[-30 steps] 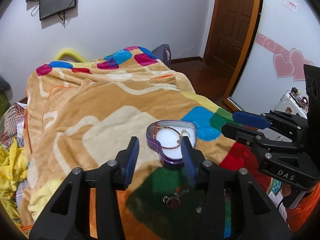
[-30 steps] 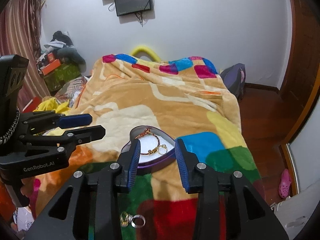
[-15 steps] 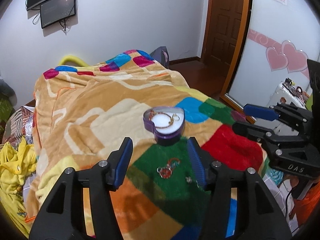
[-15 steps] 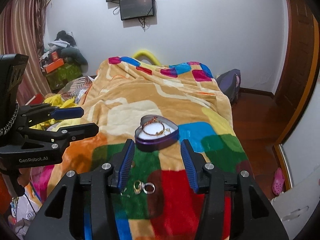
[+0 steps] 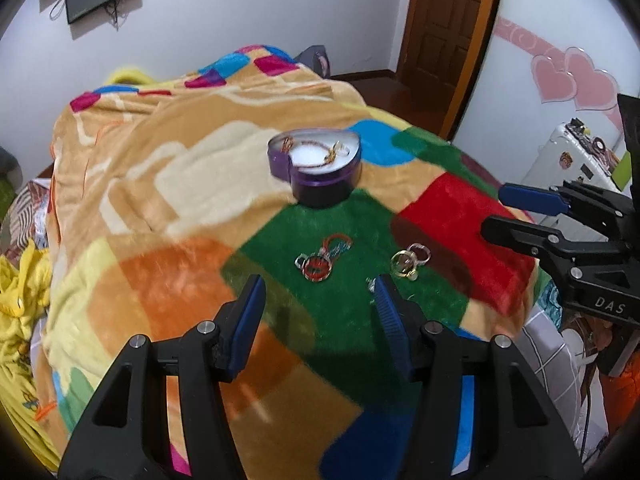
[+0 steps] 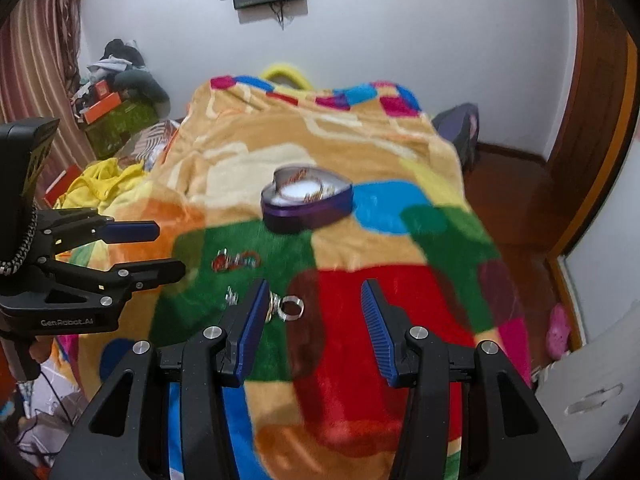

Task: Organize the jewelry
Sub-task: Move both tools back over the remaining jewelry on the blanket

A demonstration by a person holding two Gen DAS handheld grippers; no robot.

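A purple heart-shaped box (image 5: pixel 320 189) (image 6: pixel 304 216) stands open on the patchwork blanket (image 5: pixel 160 184), with a thin bracelet on its white pad. In front of it, on the green patch, lie red-orange trinkets (image 5: pixel 320 261) (image 6: pixel 236 261) and a few rings (image 5: pixel 409 264) (image 6: pixel 291 306). My left gripper (image 5: pixel 318 292) hovers open just short of the trinkets, nothing between its fingers. My right gripper (image 6: pixel 314 294) is open over the red patch with the rings beside its left finger; it also shows at the right in the left wrist view (image 5: pixel 516 216).
The bed drops off at the near and right edges to a wooden floor (image 6: pixel 512 184). Yellow clothes (image 5: pixel 16 292) and boxes (image 6: pixel 116 116) are piled left of the bed. A white appliance (image 5: pixel 572 152) stands at the right, a door (image 5: pixel 440 20) beyond.
Both grippers have drawn back from the heart box and sunk toward the blanket. Their jaws stand wider than a second ago. The loose trinkets and rings have come into view ahead of the fingers.
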